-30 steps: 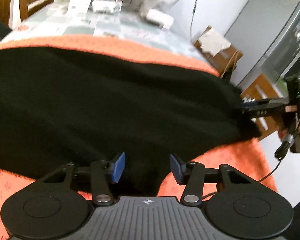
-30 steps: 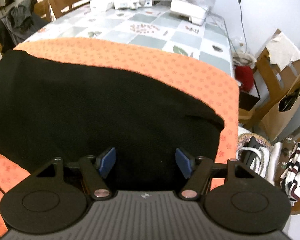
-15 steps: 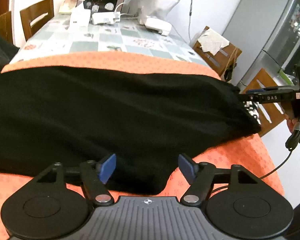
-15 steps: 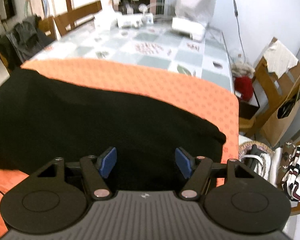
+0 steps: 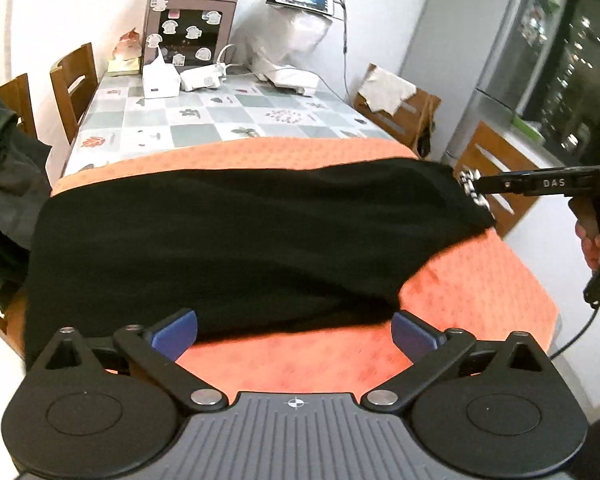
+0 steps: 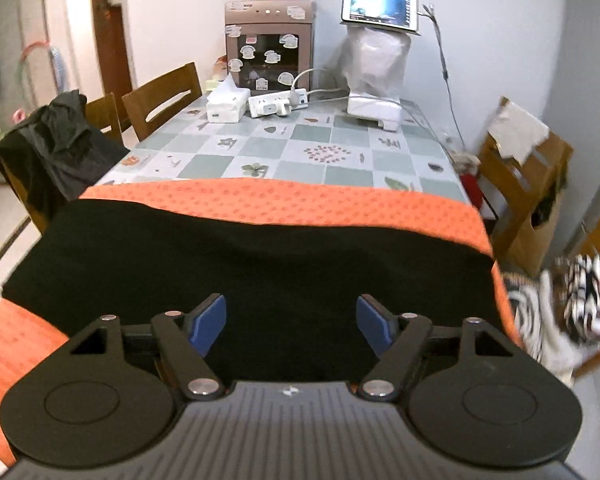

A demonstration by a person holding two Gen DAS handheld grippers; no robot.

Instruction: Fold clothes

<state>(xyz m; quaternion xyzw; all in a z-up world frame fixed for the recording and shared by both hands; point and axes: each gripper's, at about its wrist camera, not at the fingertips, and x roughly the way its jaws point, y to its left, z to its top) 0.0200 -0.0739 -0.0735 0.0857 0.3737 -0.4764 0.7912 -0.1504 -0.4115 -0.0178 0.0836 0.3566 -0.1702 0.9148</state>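
Observation:
A black garment [image 5: 220, 232] lies spread across an orange cloth [image 5: 480, 280] at the near end of the table. My left gripper [image 5: 294, 332] hangs above the cloth just short of the garment's near edge. Its jaws are opening wide and only bare orange cloth shows between them. In the right wrist view my right gripper [image 6: 291, 324] hovers over the black garment [image 6: 260, 268]. Its jaws are opening too, and its blue pads [image 6: 208, 324] press on nothing. The right gripper [image 5: 484, 186] also shows side-on by the garment's right corner, with a hand [image 5: 590, 240] on its handle.
The chequered tablecloth [image 6: 300, 148] carries a tissue box [image 6: 226, 106], a power strip [image 6: 276, 104] and a white appliance [image 6: 374, 110] at the far end. Wooden chairs [image 5: 74, 80] line the left, one draped with dark clothes [image 6: 64, 140]. On the right are a cardboard box [image 6: 532, 184] and patterned clothes [image 6: 580, 300].
Both grippers have drawn back and risen from the garment. The left jaws have spread wide and the garment's near edge is no longer between them. The right jaws have widened slightly.

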